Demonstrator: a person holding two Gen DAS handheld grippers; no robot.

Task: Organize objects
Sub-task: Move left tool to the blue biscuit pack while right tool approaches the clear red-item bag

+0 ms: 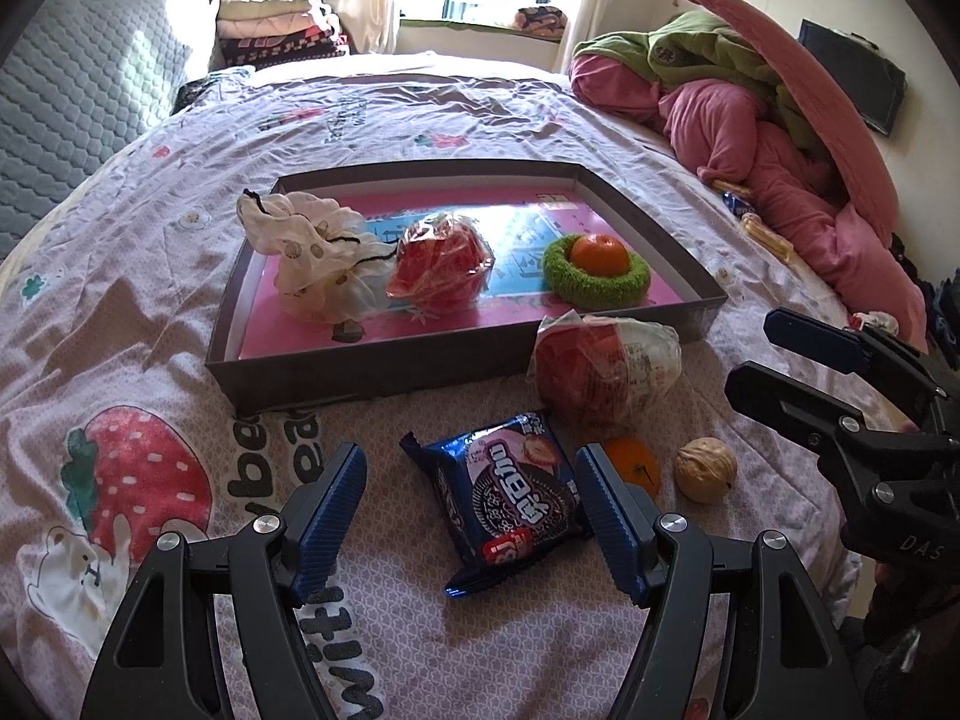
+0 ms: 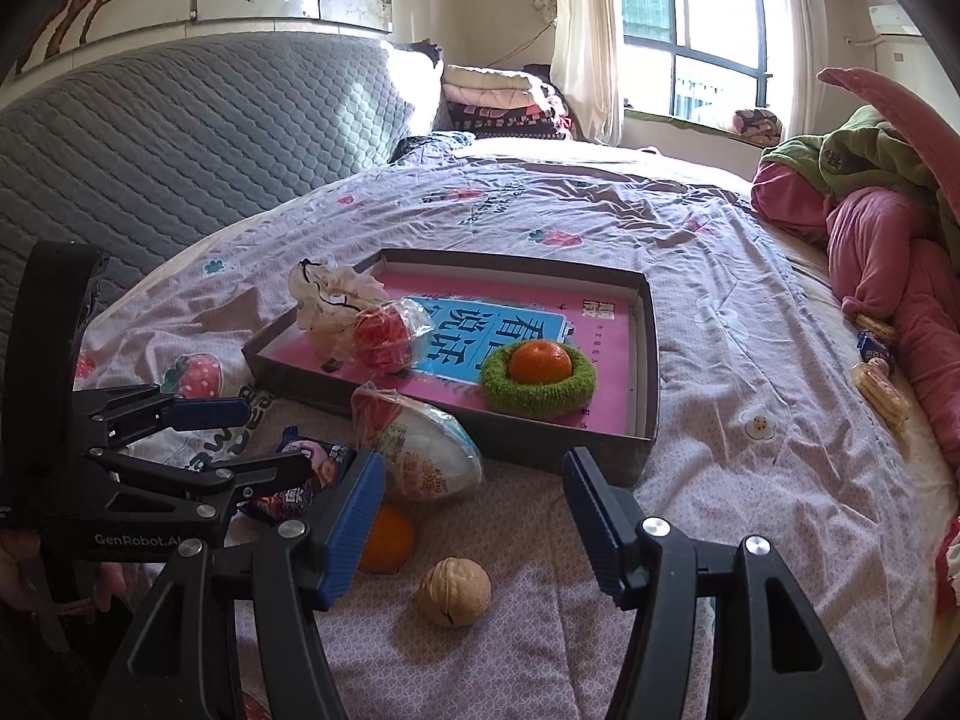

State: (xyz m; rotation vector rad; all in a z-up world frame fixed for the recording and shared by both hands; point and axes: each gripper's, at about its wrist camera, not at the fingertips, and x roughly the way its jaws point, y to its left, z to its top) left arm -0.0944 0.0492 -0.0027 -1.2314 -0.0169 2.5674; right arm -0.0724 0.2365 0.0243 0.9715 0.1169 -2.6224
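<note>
Left gripper (image 1: 471, 501) gapes around the cookie packet (image 1: 501, 501), seemingly untouched; right gripper (image 2: 474, 501) spread empty above the walnut (image 2: 454, 591).

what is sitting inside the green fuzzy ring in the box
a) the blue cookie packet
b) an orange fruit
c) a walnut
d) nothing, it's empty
b: the orange fruit sits in the middle of the green fuzzy ring inside the box.
</note>
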